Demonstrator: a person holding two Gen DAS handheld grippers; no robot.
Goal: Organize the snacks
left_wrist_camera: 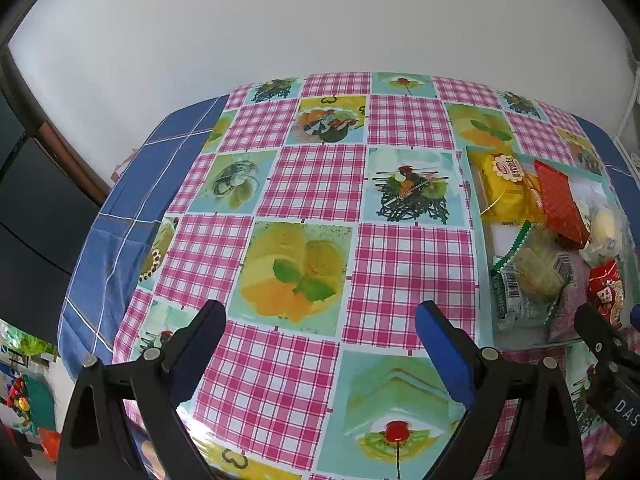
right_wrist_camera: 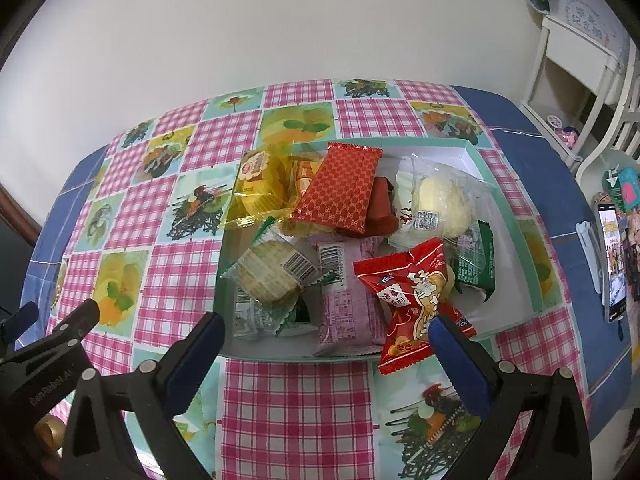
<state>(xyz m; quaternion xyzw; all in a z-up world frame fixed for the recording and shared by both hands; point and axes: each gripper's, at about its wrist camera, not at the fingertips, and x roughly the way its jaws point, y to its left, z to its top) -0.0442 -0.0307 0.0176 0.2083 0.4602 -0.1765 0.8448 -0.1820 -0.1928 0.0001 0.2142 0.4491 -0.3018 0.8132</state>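
Right gripper (right_wrist_camera: 328, 332) nearest to the snacks, fingers wide apart, holding nothing. Just past the fingertips, a red snack bag (right_wrist_camera: 416, 300), hanging over the near edge of the box (right_wrist_camera: 520, 240), long side pointing away and a bit left. Deeper in the box, more packets piled up. Left gripper (left_wrist_camera: 320, 320) also wide and holding nothing, over bare worktop (left_wrist_camera: 312, 184), with the box off to its right.

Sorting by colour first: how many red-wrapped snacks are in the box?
3, possibly more hidden. A flat red patterned packet lies on the far pile, a plain red wrapper sits partly beneath it, and a red cartoon bag overhangs the near rim of the box.
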